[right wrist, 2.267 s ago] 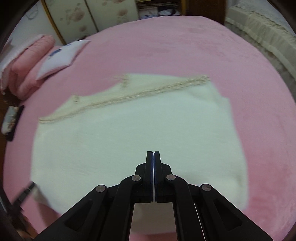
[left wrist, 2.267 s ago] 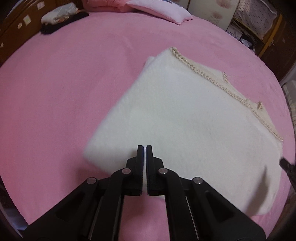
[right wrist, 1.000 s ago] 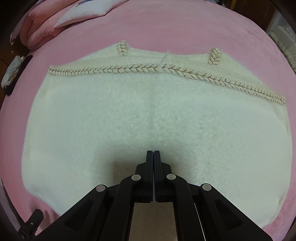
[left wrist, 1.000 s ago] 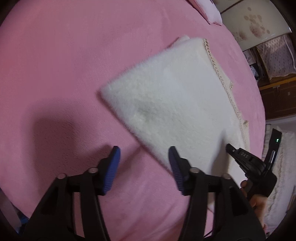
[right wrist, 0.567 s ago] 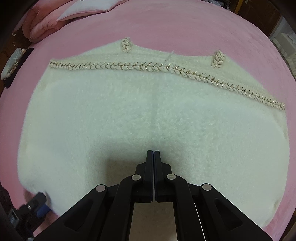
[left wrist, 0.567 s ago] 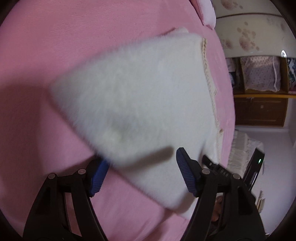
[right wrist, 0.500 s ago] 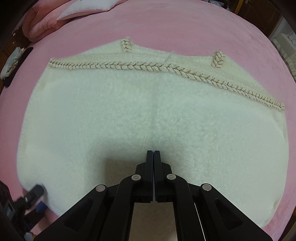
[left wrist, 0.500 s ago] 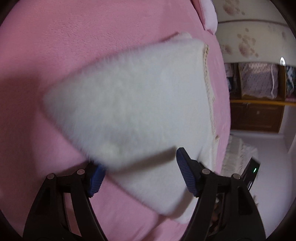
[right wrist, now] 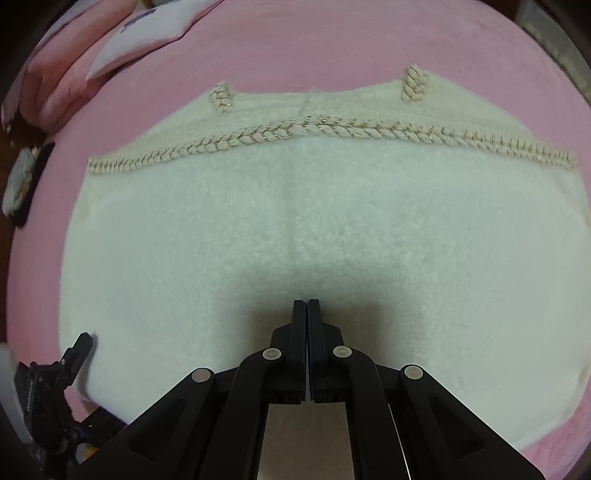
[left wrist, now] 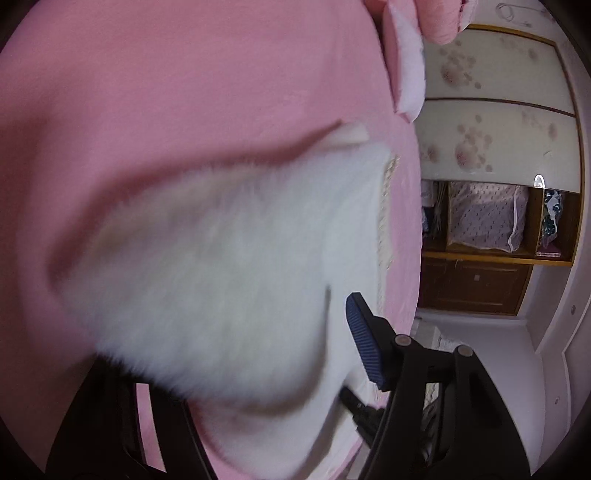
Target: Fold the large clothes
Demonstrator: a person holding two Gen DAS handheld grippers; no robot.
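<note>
1. A white fleecy garment (right wrist: 317, 236), folded flat, lay spread on the pink bedcover (right wrist: 332, 40). A braided cord trim (right wrist: 332, 131) ran across its far edge, with two short braided loops (right wrist: 413, 84) beyond it.
2. The right gripper (right wrist: 307, 306) was clenched, jaws pressed together with nothing between them, tips poised over the near middle of the garment; contact with the fleece could not be judged.
3. The left gripper (left wrist: 236, 354) stood spread wide at the garment's corner. One blue ribbed pad (left wrist: 364, 347) showed clear beside the fleece; the other finger sat hidden under the blurred cloth. The corner of the fleece (left wrist: 221, 280) lay between the jaws, not pinched.
4. In the right wrist view the left gripper (right wrist: 79, 349) appeared at the garment's near left corner.
5. A white pillow (right wrist: 144, 33) and a pink rolled quilt (right wrist: 55, 74) lay at the far end of the bed. A floral-panelled wardrobe (left wrist: 491, 122) and a wooden shelf with a stored bag (left wrist: 484, 221) stood past the bed edge.
</note>
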